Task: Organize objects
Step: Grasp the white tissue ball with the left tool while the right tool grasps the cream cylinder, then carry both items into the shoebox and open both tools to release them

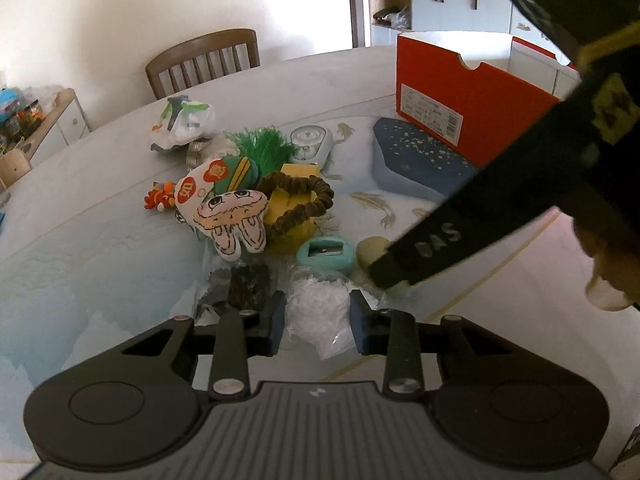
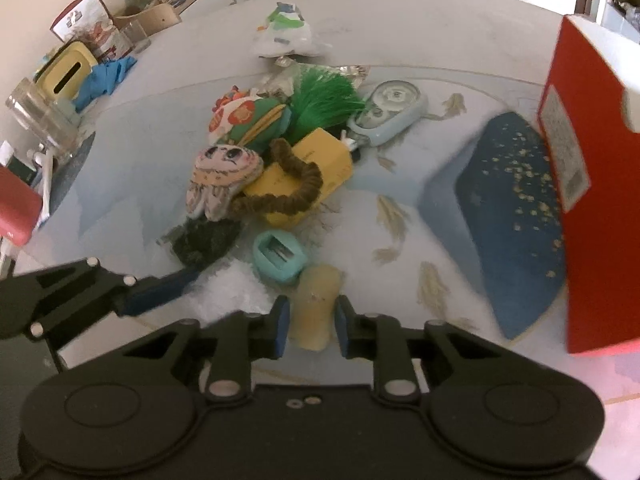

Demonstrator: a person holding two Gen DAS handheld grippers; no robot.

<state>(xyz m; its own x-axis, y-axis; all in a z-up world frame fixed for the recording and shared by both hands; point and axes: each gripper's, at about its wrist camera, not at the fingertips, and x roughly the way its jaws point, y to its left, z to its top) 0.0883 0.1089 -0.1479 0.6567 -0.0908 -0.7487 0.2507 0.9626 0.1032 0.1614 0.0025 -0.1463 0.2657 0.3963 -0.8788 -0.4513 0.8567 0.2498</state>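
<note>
A pile of small objects lies mid-table: a rabbit-face plush, a yellow box under a brown scrunchie, a green tuft, a teal sharpener and a white plastic bag. My left gripper is open, its fingers on either side of the white bag. My right gripper is open around a cream cylinder, with small gaps at both pads. The teal sharpener lies just beyond it. The left gripper's fingers show at the left of the right wrist view.
An open red shoebox stands at the right with a dark blue speckled lid leaning beside it. A tape dispenser and a wrapped toy lie farther back. A chair stands behind the table. Jars and a tissue box crowd the left edge.
</note>
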